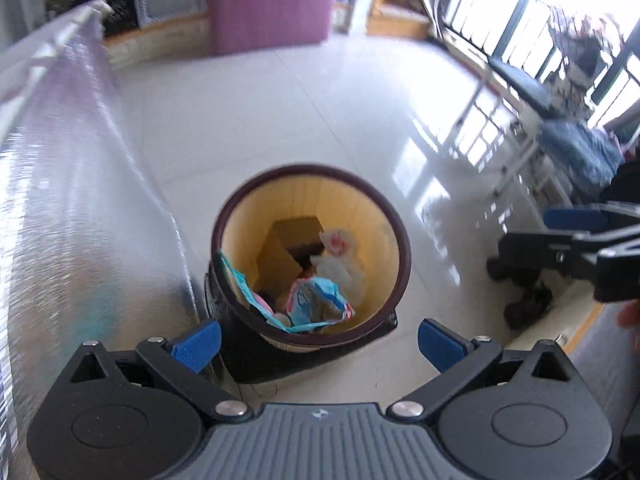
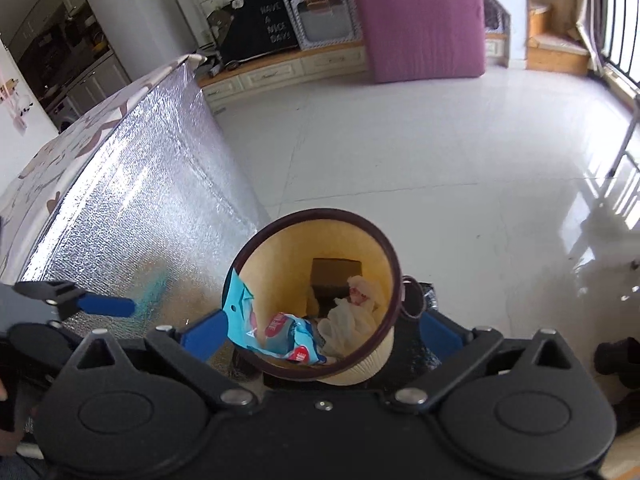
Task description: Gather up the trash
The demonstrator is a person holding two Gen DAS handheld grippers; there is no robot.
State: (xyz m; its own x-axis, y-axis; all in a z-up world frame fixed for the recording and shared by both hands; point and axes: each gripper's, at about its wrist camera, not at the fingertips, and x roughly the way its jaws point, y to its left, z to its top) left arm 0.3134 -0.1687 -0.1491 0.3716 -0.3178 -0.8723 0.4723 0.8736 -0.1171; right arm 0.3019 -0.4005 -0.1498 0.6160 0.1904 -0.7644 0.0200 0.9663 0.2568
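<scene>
A round waste bin (image 1: 384,216) with a dark rim and yellow inside stands on the white floor, also in the right wrist view (image 2: 384,248). It holds a blue snack wrapper (image 1: 320,300) (image 2: 280,332), crumpled white tissue (image 1: 340,268) (image 2: 352,312) and a brown cardboard box (image 1: 288,240) (image 2: 336,272). My left gripper (image 1: 318,344) is open and empty above the bin's near side. My right gripper (image 2: 320,332) is open and empty over the bin; it shows in the left wrist view (image 1: 576,228) at the right edge.
A table draped in silver foil cloth (image 1: 80,200) (image 2: 132,184) stands just left of the bin. A pink mattress (image 2: 420,20) leans against a low cabinet at the back. A window railing (image 1: 520,20) and a white frame stand at the right.
</scene>
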